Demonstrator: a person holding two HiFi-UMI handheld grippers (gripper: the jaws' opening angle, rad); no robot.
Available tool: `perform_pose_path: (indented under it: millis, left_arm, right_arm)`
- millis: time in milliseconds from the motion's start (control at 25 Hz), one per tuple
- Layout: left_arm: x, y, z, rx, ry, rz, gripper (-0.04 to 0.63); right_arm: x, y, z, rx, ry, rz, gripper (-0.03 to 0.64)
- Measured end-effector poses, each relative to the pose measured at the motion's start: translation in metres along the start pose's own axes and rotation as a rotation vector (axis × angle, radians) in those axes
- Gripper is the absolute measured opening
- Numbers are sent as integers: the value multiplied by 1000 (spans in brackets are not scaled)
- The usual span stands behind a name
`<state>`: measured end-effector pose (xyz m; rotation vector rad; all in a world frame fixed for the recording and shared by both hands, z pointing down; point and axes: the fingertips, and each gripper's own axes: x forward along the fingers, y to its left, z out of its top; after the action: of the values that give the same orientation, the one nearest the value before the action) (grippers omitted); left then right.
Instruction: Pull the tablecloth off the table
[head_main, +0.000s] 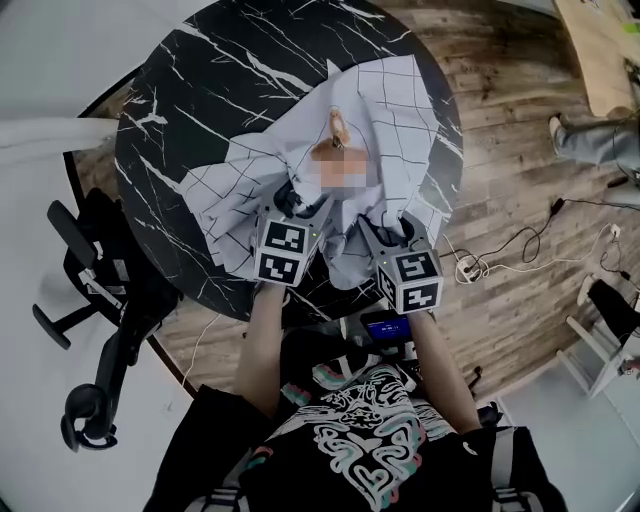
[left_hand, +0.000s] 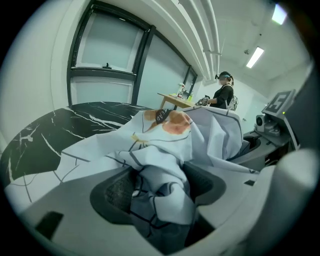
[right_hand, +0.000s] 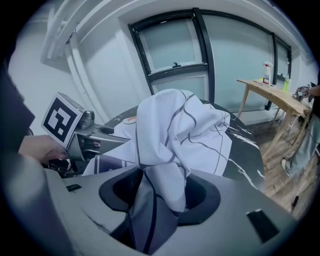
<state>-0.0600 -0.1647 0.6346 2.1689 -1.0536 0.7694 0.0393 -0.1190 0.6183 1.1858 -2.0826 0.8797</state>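
Note:
A white tablecloth (head_main: 390, 110) with a thin dark grid and an orange-brown print lies crumpled over the near right part of the round black marble table (head_main: 200, 90). Both grippers are at its near edge. In the left gripper view a bunched fold of the tablecloth (left_hand: 165, 150) fills the gap of my left gripper (left_hand: 157, 187), pressed between the pads. In the right gripper view the tablecloth (right_hand: 170, 125) rises in a peak from my right gripper (right_hand: 160, 192), whose jaws pinch a fold. From the head view, the left gripper (head_main: 290, 200) and right gripper (head_main: 400, 230) sit side by side.
A black office chair (head_main: 90, 300) stands left of the table. Cables and a power strip (head_main: 470, 268) lie on the wooden floor to the right. A wooden table (head_main: 610, 50) and a person's legs (head_main: 600, 140) are at far right. Another person (left_hand: 224, 95) stands beyond.

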Motion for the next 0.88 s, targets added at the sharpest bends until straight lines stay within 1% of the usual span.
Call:
perform_pose_path:
  millis: [240, 480, 640, 880]
  left_arm:
    - [0, -2, -8, -25, 9, -30, 283]
    - [0, -2, -5, -16, -13, -37, 241]
    - [-1, -4, -6, -11, -35, -46, 218]
    - [-1, -4, -5, -10, -44, -51, 201]
  right_arm:
    - [2, 4, -3, -31, 0, 12, 155]
    - [4, 5, -1, -42, -3, 34, 112]
    - [5, 5, -3, -41, 1, 34, 104]
    - [5, 4, -2, -32, -2, 39, 100]
